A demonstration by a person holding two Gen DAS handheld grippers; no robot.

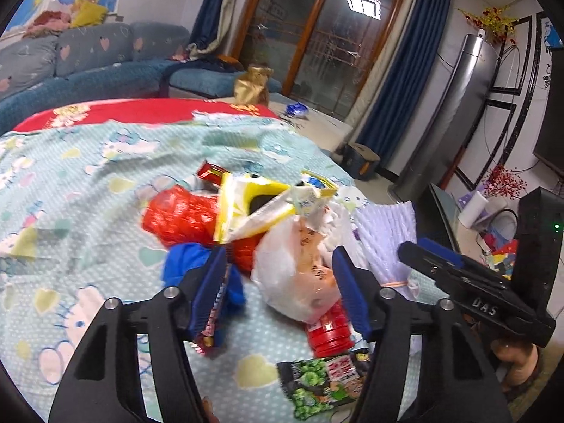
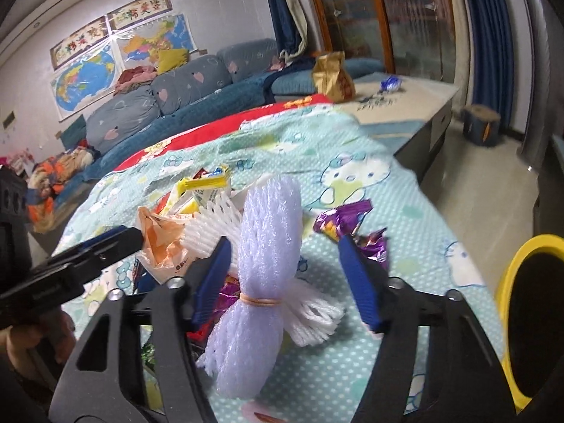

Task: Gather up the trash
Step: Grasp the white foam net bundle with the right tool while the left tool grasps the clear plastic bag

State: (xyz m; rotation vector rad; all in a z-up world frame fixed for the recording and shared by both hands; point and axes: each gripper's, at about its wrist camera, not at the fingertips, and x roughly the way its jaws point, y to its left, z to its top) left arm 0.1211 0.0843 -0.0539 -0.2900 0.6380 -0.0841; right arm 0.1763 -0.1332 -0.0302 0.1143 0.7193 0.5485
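Blue-padded and parted, the left gripper straddled a white plastic bag in a heap of trash on a cartoon-print cloth; its pads had not clamped the bag. Around the bag lay a red mesh net, a yellow wrapper, a red lid and a green snack packet. The right gripper stood unclenched about a lilac foam net bound by a rubber band; contact was unclear. Purple wrappers lay beside it, a yellow-rimmed bin at the right.
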